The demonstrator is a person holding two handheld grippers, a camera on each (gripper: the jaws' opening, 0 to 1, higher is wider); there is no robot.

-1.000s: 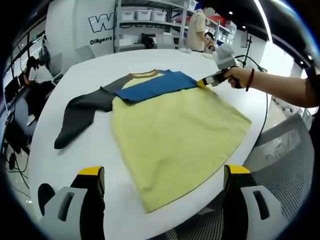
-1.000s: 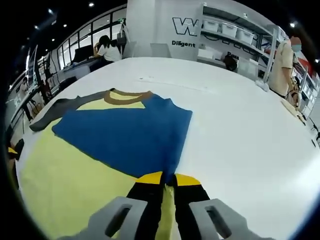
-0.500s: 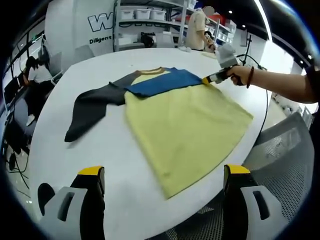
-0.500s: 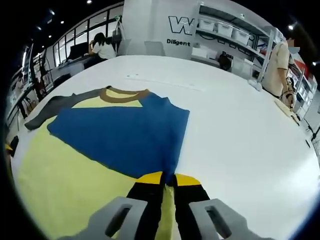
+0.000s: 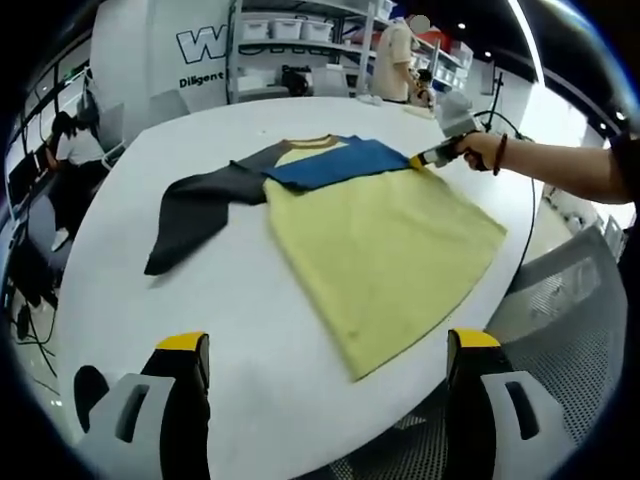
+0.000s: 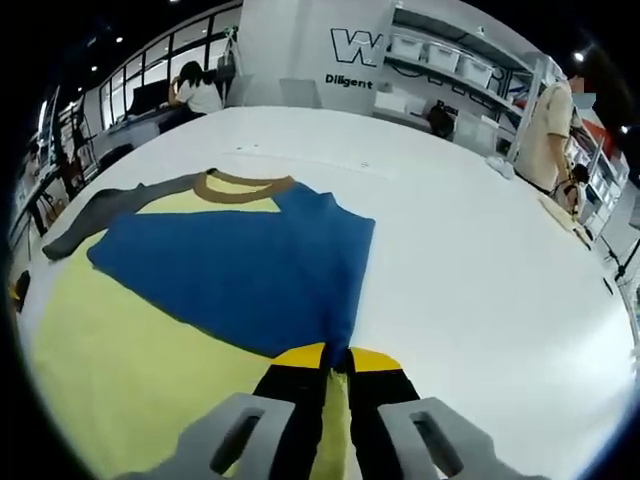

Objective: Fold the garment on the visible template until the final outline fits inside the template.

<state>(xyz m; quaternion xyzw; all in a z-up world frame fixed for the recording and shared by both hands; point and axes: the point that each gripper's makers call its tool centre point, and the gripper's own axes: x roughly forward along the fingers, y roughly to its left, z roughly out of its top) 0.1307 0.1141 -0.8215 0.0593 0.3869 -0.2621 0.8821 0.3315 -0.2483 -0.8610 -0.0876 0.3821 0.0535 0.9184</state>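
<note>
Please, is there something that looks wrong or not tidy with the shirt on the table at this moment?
Yes. The shirt lies askew across the white table, and its lower corner reaches the table's edge. The blue sleeve is folded over the chest, while the dark sleeve trails out to the side, unfolded. The right gripper is shut on the shirt.

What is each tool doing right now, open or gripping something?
Left tool: open, holding nothing, above the white table.
Right tool: shut on the blue sleeve of the yellow shirt.
</note>
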